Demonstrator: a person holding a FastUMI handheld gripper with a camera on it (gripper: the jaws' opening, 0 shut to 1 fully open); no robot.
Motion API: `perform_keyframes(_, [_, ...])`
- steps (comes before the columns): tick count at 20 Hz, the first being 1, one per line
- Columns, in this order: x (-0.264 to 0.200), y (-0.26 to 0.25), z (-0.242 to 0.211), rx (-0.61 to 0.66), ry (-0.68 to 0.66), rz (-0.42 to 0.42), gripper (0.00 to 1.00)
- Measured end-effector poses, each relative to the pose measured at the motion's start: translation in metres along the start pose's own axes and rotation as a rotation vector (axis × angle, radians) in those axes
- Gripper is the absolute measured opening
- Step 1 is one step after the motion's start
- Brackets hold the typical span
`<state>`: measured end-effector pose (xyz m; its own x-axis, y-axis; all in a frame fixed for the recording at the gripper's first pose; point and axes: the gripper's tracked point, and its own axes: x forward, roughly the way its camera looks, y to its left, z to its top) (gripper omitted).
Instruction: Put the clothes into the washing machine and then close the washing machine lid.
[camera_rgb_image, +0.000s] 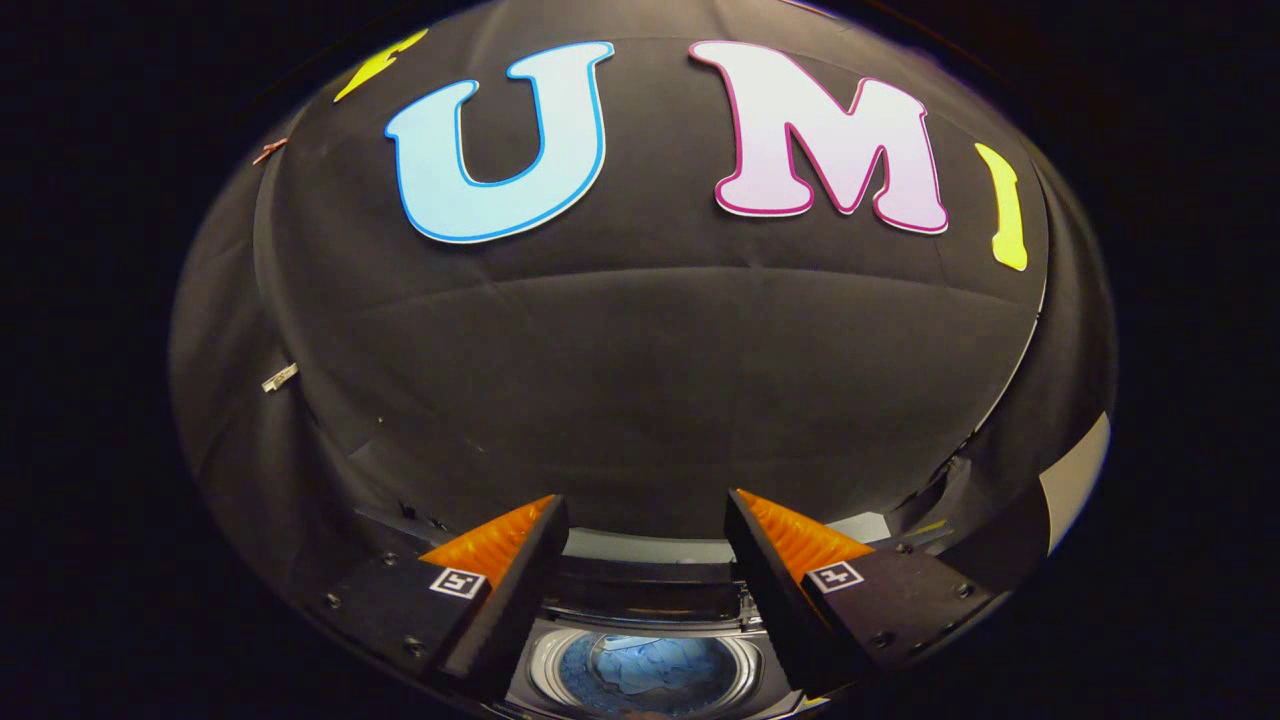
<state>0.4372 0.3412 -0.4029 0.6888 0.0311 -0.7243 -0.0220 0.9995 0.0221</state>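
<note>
Gripper (645, 520): fingers apart, empty, held above the washer (640, 600).
Clothes (645, 670): blue bundle already in the drum (548, 655), near, seen between the fingers.
Lid (640, 585): apparently raised at far side, not yet closed.
Risk: fingers slipping off the lid edge, or fabric caught under the rim.

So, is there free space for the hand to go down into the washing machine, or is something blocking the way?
The open hand-held gripper holds nothing; the gap between its fingers is free. Below it, the round steel drum of the grey top-loading washing machine stands uncovered. Inside is crowded: crumpled blue clothes cover the bottom. Bare room is only the drum's rim ring around them.
</note>
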Motion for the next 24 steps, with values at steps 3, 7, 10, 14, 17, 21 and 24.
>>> perform_keyframes(3, [-0.016,0.001,-0.011,-0.007,0.001,0.025,1.0])
perform_keyframes(7, [-0.057,0.009,-0.044,-0.007,0.017,0.059,1.0])
perform_keyframes(10, [-0.082,0.01,-0.076,0.006,0.059,0.087,0.99])
perform_keyframes(14, [-0.106,0.01,-0.124,-0.033,0.115,0.105,0.99])
perform_keyframes(17, [-0.133,0.008,-0.115,-0.111,0.027,0.12,1.0])
perform_keyframes(21, [-0.197,0.004,-0.096,-0.123,-0.074,0.197,1.0])
perform_keyframes(24, [-0.252,-0.017,-0.083,-0.138,-0.182,0.216,0.99])
